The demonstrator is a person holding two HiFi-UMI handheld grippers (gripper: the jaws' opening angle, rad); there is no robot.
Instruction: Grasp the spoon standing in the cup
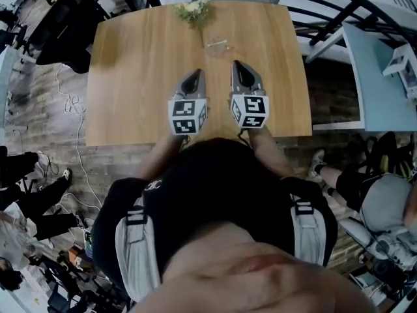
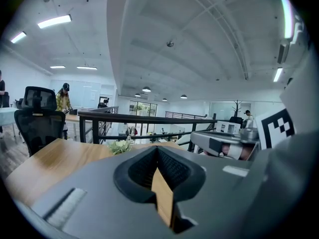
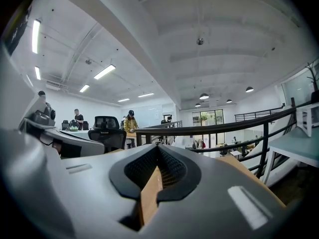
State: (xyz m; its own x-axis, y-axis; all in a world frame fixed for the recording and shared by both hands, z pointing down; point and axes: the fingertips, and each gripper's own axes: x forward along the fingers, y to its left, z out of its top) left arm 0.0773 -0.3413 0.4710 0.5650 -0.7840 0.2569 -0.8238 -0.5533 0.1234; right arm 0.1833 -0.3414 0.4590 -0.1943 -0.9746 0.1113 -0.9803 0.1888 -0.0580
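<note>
At 12 o'clock on the wooden table (image 1: 130, 77), close to its far edge, stands the cup (image 1: 218, 44), a small clear vessel that looks like glass. We see a thin pale line across its mouth and take it for the spoon (image 1: 219, 42), though it is too small to confirm. A pale flower sprig (image 1: 194, 8) lies at 11 o'clock from the cup.

We judge the task not yet begun. The left gripper (image 1: 193, 77) and right gripper (image 1: 240, 66) hover side by side over the table's near half, at 6 o'clock from the cup and apart from it. Each gripper view shows the jaws clenched tip to tip with nothing between them, only bare wood visible through the hollow behind the tips. The approach, the opening of one gripper and the closing on the spoon's handle all remain.

The jaw shells are smooth matte grey plastic, tapering to a point. The ribbed pads (image 2: 174, 171) are black and finely grooved. The tabletop is light wood with a straight grain.
</note>
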